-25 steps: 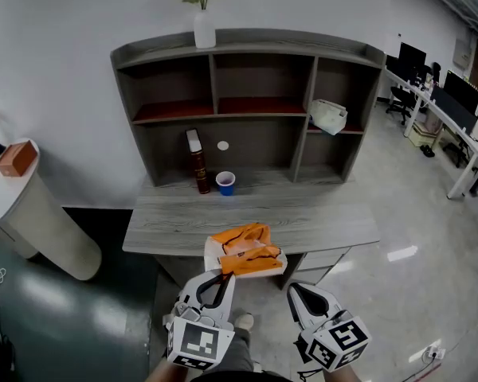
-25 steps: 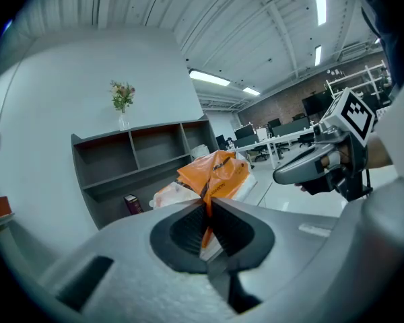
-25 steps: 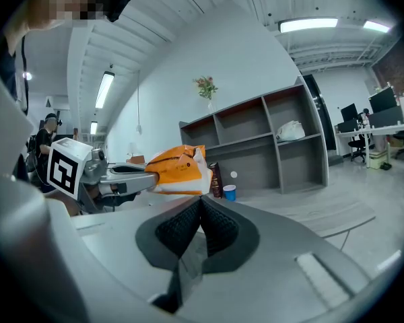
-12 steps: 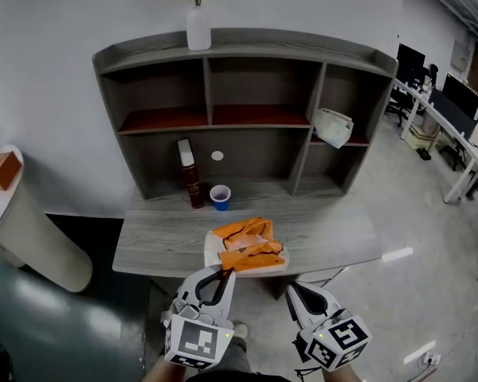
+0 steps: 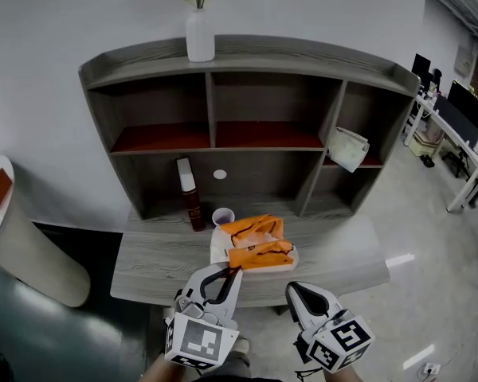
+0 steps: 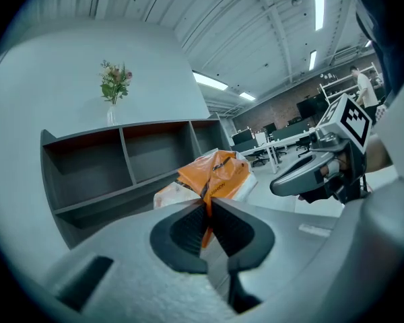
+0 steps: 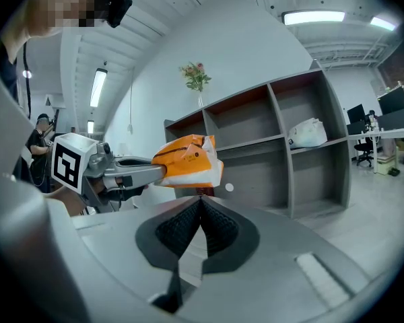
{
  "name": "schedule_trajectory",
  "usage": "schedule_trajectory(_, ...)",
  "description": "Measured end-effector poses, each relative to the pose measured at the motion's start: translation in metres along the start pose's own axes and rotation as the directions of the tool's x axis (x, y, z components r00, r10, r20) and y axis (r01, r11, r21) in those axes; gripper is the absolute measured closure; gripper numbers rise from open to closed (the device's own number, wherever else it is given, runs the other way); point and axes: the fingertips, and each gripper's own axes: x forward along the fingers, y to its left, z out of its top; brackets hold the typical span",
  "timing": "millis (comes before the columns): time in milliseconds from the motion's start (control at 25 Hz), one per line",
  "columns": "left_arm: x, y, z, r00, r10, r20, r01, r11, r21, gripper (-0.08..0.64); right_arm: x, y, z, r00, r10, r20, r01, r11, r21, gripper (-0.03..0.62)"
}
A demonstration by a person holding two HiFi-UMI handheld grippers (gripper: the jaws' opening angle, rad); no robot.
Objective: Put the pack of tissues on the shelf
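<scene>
Head view: our left gripper [image 5: 229,272] reaches forward, jaws clamped on the near edge of the tissue pack [image 5: 255,247], held flat over the surface [image 5: 155,261] before the shelf [image 5: 247,54], long axis running left-right. Our right gripper [image 5: 291,288] sits beside, jaws closed, empty.

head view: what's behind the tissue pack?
A cup on the desk, only its rim showing; the tissue pack covers the rest. A dark bottle stands left of it, uncovered.
</scene>
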Motion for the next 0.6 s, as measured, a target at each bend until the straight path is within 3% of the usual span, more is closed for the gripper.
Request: schedule_trajectory(600,0.079,0.076,0.036,0.994,-0.058,0.089,0.053,0.997,0.053,0.554,0.084,-0.033,0.028,1.000,-0.026,0.004,0.026,1.000,-0.010,0.592)
